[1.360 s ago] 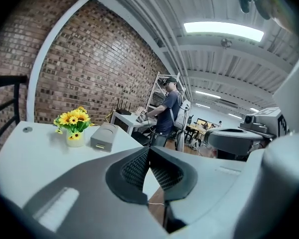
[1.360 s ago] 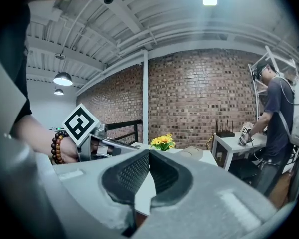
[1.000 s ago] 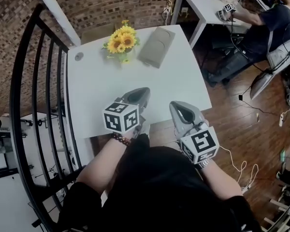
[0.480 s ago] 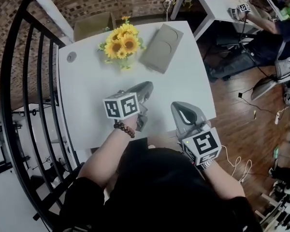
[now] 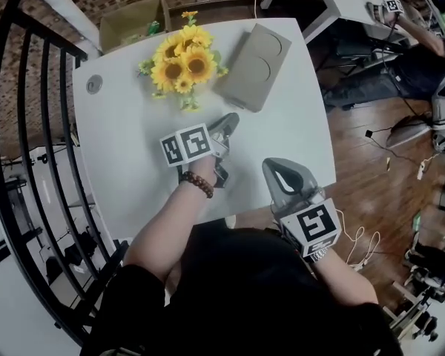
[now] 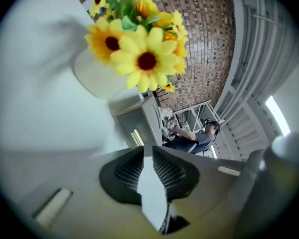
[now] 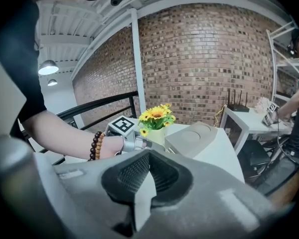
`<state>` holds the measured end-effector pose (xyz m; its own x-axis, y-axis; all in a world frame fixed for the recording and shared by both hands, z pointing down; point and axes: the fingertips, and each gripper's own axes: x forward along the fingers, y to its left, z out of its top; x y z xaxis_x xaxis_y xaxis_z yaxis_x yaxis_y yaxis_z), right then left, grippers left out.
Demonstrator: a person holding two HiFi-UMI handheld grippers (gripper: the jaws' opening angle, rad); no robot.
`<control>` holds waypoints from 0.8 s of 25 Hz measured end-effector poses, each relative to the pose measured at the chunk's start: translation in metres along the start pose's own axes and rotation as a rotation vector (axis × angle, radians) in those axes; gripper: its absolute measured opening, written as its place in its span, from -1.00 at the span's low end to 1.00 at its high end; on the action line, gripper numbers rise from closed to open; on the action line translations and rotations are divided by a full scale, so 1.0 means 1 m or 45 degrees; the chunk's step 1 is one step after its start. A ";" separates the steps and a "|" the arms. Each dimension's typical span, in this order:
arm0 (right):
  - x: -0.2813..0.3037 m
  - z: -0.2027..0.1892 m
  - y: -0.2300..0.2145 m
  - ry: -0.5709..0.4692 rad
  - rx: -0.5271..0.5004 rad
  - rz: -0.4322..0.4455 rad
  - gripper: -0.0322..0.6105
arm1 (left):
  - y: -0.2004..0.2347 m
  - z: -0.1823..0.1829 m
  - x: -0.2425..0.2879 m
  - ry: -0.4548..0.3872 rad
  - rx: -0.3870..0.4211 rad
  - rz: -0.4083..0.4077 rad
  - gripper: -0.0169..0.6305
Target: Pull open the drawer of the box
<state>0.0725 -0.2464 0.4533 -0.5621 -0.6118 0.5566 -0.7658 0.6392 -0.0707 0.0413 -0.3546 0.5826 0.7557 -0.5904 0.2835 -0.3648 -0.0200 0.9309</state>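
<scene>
Left claw (image 5: 225, 122), barely parted and empty, hovers near yellow sunflowers (image 5: 181, 65) and flat grey box (image 5: 252, 56); right claw (image 5: 279, 170) closed, empty, over white tabletop (image 5: 126, 150).

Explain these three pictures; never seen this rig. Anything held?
No robot: a person holds a two-jaw gripper in each hand, each carrying a marker cube. The head view looks down from the person's head; the other two look along each gripper's jaws. On the white table stand potted sunflowers and a grey box. The left gripper points toward the box, jaws a crack apart; the right gripper hangs by the table's near edge, jaws together. Neither holds anything.
</scene>
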 end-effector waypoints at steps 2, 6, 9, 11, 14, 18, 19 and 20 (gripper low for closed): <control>0.004 -0.002 -0.004 0.022 0.005 -0.006 -0.93 | 0.005 0.003 0.008 -0.002 -0.050 -0.012 -0.77; 0.014 0.000 -0.008 0.049 0.004 -0.005 -0.93 | 0.011 0.008 0.019 0.014 -0.094 -0.019 -0.74; 0.021 0.003 -0.008 0.052 0.001 -0.003 -0.92 | 0.018 0.010 0.023 0.023 -0.121 -0.009 -0.70; 0.025 0.005 -0.008 0.049 0.001 -0.004 -0.93 | 0.022 0.012 0.026 0.024 -0.137 -0.002 -0.66; 0.027 0.004 -0.008 0.077 0.000 0.006 -0.93 | 0.026 0.014 0.028 0.018 -0.158 0.004 -0.65; 0.026 0.008 -0.010 0.057 0.002 0.000 -0.93 | 0.029 0.016 0.032 0.009 -0.187 0.003 -0.65; 0.026 0.009 -0.011 0.054 -0.002 0.000 -0.93 | 0.029 0.017 0.033 0.004 -0.191 0.004 -0.65; 0.025 0.008 -0.012 0.061 -0.005 0.001 -0.93 | 0.030 0.018 0.034 -0.001 -0.193 0.005 -0.65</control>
<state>0.0651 -0.2735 0.4613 -0.5473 -0.5882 0.5954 -0.7639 0.6417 -0.0682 0.0464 -0.3902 0.6156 0.7537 -0.5911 0.2873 -0.2817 0.1044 0.9538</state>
